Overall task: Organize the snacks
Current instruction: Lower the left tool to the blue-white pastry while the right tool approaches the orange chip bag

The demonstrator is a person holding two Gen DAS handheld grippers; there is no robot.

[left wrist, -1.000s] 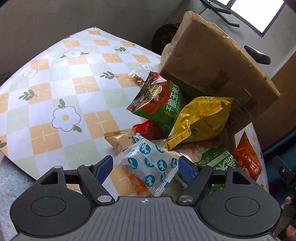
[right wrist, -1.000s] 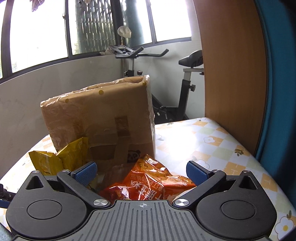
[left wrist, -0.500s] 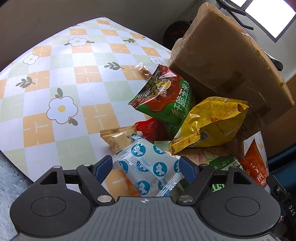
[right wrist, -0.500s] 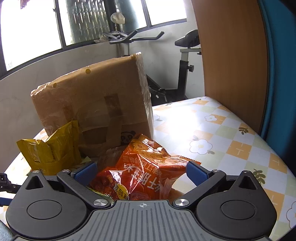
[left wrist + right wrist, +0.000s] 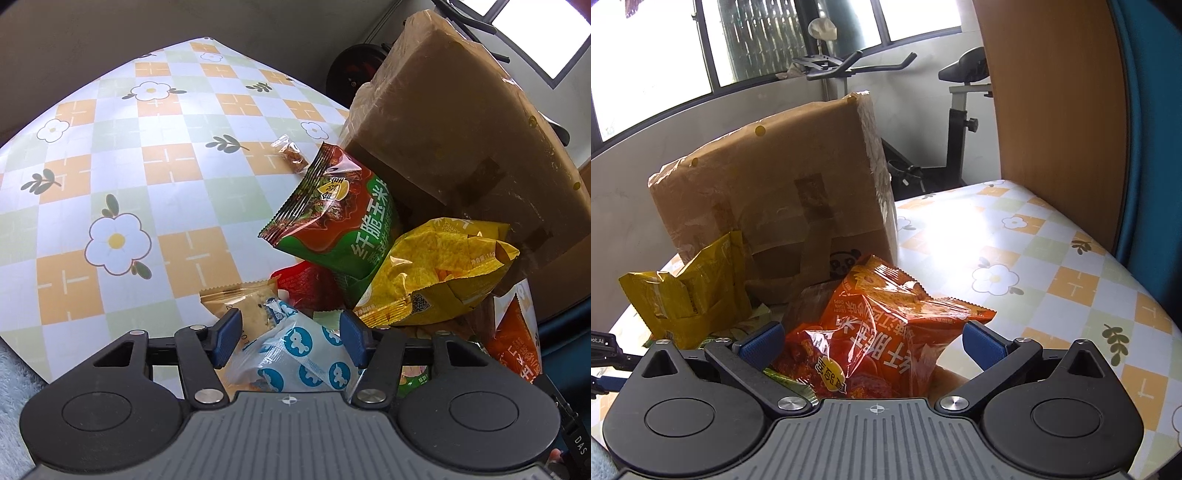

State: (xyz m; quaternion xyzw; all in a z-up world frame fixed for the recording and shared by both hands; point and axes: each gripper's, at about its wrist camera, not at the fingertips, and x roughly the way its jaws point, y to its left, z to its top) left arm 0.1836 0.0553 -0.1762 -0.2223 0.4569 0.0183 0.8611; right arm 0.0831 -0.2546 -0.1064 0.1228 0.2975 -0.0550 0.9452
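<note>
A heap of snack bags lies on the flowered tablecloth (image 5: 122, 177) in front of a brown cardboard box (image 5: 454, 147). My left gripper (image 5: 290, 339) is closing on a white packet with blue prints (image 5: 295, 358). Both blue pads touch the packet's sides, and it bunches up between them. Beyond it lie a tan bar packet (image 5: 236, 299), a red packet (image 5: 310, 284), a green-and-red corn-snack bag (image 5: 332, 218) and a yellow chip bag (image 5: 436, 273). My right gripper (image 5: 873, 343) stands open around an orange chip bag (image 5: 886, 328), with its pads clear of the bag.
A small clear candy wrapper (image 5: 291, 155) lies alone on the cloth behind the heap. A green bag (image 5: 783, 376) shows under the orange one. A wooden panel (image 5: 1049, 92) stands along the table's right side, and an exercise bike (image 5: 960, 96) stands beyond the table.
The left jaws have narrowed onto the white-and-blue packet, which now bunches up. The left gripper has moved closer over the heap. The right gripper has sunk toward the orange bag.
</note>
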